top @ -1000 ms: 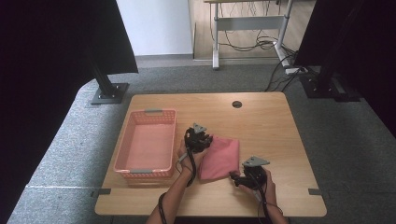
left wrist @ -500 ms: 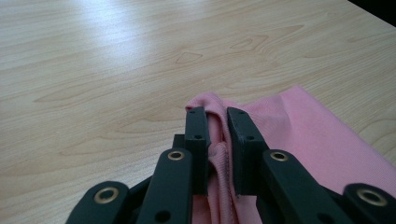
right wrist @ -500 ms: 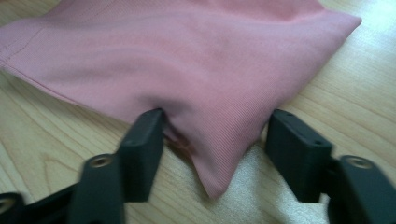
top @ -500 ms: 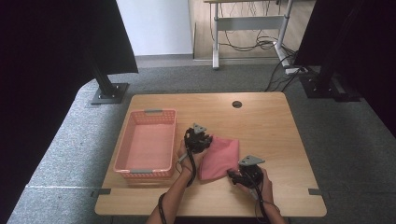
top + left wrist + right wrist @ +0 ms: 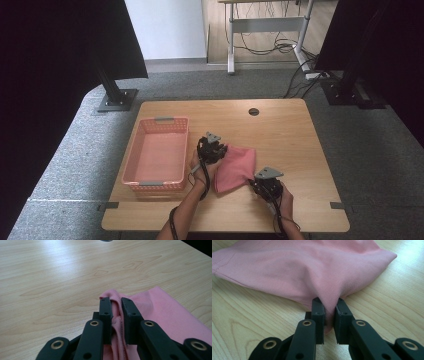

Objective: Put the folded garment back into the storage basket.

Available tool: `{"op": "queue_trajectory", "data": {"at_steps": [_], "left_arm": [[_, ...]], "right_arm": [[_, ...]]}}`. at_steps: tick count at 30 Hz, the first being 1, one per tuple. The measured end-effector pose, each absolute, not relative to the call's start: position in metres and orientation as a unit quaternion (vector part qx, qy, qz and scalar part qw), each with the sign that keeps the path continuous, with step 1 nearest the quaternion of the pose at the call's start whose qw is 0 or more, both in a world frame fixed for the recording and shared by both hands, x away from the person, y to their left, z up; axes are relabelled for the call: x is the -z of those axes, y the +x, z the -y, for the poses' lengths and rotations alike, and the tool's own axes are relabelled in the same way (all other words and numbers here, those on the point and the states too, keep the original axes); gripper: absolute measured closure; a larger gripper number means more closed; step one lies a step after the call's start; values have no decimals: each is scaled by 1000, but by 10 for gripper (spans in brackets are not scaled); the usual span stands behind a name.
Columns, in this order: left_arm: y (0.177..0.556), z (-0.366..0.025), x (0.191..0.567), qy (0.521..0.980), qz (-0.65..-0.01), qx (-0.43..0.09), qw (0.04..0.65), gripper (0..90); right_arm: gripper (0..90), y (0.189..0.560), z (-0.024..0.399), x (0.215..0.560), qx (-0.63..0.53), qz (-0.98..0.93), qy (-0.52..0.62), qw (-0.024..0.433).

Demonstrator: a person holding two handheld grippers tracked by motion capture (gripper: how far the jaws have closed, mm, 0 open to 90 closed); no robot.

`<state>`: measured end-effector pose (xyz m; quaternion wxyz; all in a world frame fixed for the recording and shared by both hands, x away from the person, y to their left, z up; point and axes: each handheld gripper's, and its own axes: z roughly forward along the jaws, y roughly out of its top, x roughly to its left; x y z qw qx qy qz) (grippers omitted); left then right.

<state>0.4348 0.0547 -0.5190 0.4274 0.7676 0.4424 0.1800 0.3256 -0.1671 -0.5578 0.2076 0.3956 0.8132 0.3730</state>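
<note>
While the pink cloth [image 5: 235,167] lies folded on the pale wooden desk [image 5: 295,135], just right of the basket [image 5: 157,152] and near the front edge, both grippers have hold of it. The left gripper [image 5: 117,308] is clamped on a bunched fold at the cloth's upper left corner, its flat black jaws squeezing a ridge of soft, finely ribbed knit with a stitched hem showing between them; in the high view this left gripper [image 5: 216,149] sits at the cloth's far left corner. The right gripper [image 5: 329,307] has just been closing, and its jaws now pinch the near edge of the cloth, which rises from them in a smooth tented fold and spreads wide across the wood; from above the right gripper [image 5: 260,184] sits at the cloth's lower right corner. The fabric looks matte and limp, with rounded creases, and it lies as a rough four-sided shape. The basket is salmon-pink plastic, rectangular, with latticed walls and grey handles at both short ends. The desk's surface shows a light grain with darker looping figures, and a round dark cable hole [image 5: 254,111] sits toward its far edge.
</note>
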Motion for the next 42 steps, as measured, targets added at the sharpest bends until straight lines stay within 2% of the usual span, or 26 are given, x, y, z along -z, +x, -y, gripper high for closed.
{"op": "queue_trajectory", "data": {"at_steps": [14,42], "left_arm": [[424,-56,501,764,-427,-194,444,793],[416,-59,476,759,-414,-192,463,793]], "right_arm": [[818,313,174,538,-401,-794,389,239],[820,293,173,515,-431,-777,371,267]]}}
